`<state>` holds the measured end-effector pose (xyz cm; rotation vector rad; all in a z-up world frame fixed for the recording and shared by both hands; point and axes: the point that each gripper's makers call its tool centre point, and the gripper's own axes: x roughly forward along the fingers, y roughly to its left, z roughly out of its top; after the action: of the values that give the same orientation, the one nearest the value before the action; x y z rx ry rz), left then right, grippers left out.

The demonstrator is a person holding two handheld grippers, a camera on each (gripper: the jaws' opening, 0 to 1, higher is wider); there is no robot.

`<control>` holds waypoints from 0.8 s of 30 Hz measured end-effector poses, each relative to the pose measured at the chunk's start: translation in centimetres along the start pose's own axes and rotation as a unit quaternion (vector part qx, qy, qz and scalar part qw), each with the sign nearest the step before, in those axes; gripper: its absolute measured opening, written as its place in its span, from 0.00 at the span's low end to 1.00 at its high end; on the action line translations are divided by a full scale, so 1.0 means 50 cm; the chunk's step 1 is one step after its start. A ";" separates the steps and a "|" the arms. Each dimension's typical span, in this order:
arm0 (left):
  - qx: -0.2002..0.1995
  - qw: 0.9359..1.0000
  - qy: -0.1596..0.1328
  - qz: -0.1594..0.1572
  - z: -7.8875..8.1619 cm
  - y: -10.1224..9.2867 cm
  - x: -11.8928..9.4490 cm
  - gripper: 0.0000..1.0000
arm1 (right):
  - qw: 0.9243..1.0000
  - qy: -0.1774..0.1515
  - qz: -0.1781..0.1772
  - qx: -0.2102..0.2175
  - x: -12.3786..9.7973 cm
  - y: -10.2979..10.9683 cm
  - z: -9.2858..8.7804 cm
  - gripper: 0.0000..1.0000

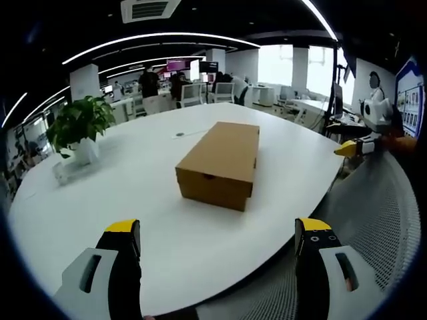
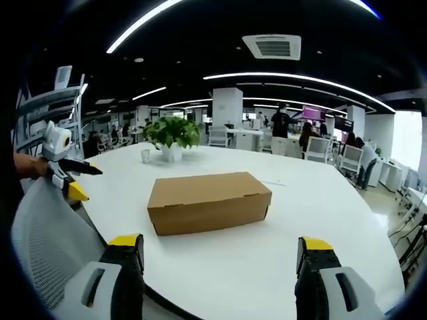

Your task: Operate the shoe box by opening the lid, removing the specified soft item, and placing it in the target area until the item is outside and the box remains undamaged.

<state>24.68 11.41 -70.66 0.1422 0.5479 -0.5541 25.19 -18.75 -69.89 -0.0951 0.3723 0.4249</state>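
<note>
Plain brown cardboard, matte and sharp-edged: the shoe box (image 1: 220, 165) sits lid-down and closed near the middle of a big white table (image 1: 133, 200) with a smooth, slightly glossy top and a rounded edge. A small finger notch shows in the short end of the box in the left gripper view. Beyond the box, toward the table's far side, a leafy green potted plant (image 1: 79, 127) stands in a white pot, with a small white cup (image 2: 145, 155) just beside it. A thin pale slip or cable (image 1: 190, 133) lies on the table past the box; I cannot tell which.

Grey mesh chair backs (image 2: 50, 233) curve up at the table's near edge, on either side of the box.

The left gripper (image 1: 217, 230) is held level and short of the box, its two black jaws with yellow tips set wide apart, with only air between them. The right gripper (image 2: 220, 243) is posed the same way from another side of the box, jaws spread wide with only air between them, aimed at the box's long face. Each tool is also seen from the other's view, hovering off the table's edge over a chair, well apart from the box, held in a hand (image 2: 27, 165).

Office desks, white chairs and standing people fill the room behind the table.
</note>
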 end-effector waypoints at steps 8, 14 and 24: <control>-0.002 1.000 0.003 -0.011 0.020 -0.010 0.001 1.00 | 1.000 0.015 0.010 0.008 0.001 0.001 -0.008 0.99; -0.005 1.000 0.003 -0.010 0.034 -0.013 0.006 1.00 | 1.000 0.022 0.016 0.013 0.000 0.000 -0.006 0.99; -0.025 1.000 0.006 0.009 0.049 -0.002 0.019 1.00 | 1.000 0.023 0.017 -0.011 0.007 -0.027 0.019 0.99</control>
<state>26.43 10.19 -69.09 0.1022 0.5720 -0.5224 26.37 -19.68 -69.13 -0.1204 0.4151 0.4604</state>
